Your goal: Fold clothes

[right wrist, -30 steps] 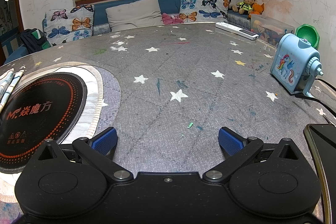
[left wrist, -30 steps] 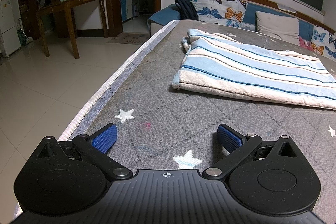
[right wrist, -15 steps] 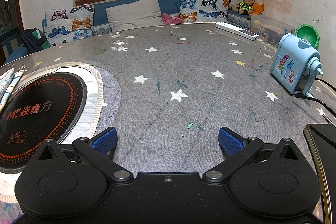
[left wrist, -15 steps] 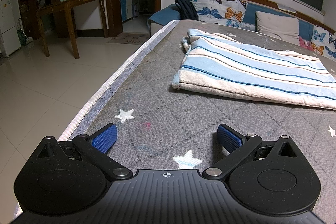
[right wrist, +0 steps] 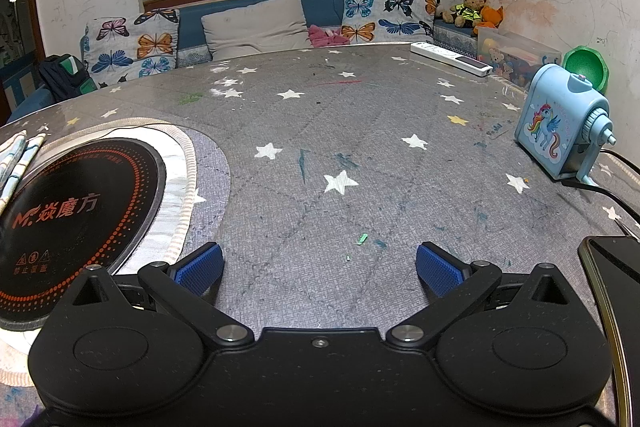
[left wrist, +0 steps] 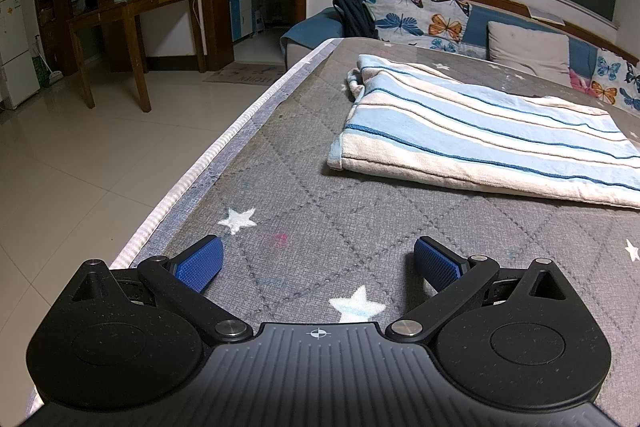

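Note:
A folded blue-and-white striped cloth (left wrist: 480, 135) lies flat on the grey star-patterned table cover (left wrist: 320, 195), ahead and to the right of my left gripper (left wrist: 318, 261). That gripper is open and empty, low over the cover near the table's left edge. A sliver of the cloth (right wrist: 18, 157) shows at the far left of the right wrist view. My right gripper (right wrist: 320, 265) is open and empty, low over the bare cover (right wrist: 340, 147), well apart from the cloth.
A black round induction hob (right wrist: 76, 207) is set in the table to the left of my right gripper. A blue unicorn pencil sharpener (right wrist: 564, 131) with a cable, a phone (right wrist: 616, 275) and a white power strip (right wrist: 452, 59) sit at right. The table edge (left wrist: 208, 163) drops to tiled floor.

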